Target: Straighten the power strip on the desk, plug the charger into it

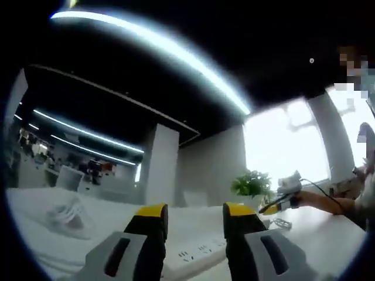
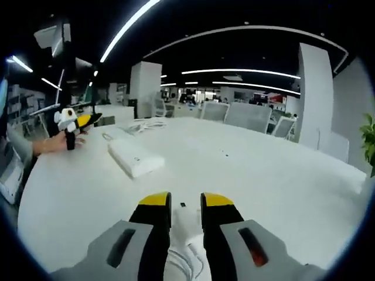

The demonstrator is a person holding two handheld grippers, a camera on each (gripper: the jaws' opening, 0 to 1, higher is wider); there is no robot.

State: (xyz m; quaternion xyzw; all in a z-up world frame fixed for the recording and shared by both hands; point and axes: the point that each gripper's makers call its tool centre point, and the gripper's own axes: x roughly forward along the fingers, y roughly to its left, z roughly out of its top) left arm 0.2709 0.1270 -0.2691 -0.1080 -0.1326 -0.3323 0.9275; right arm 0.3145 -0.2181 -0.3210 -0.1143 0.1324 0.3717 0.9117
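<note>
The white power strip lies flat on the white desk, left of middle in the right gripper view. My right gripper is shut on the white charger, whose cable trails down between the jaws. To the strip's left a hand holds my left gripper just above the desk, apart from the strip. In the left gripper view the left gripper stands open over the power strip, with sockets showing between the jaws. The right gripper comes in from the right with the charger.
A loose white cable lies behind the strip. A potted plant stands at the desk's far side by the bright window. A blurred white object rests on the desk to the left. Office chairs line the far edge.
</note>
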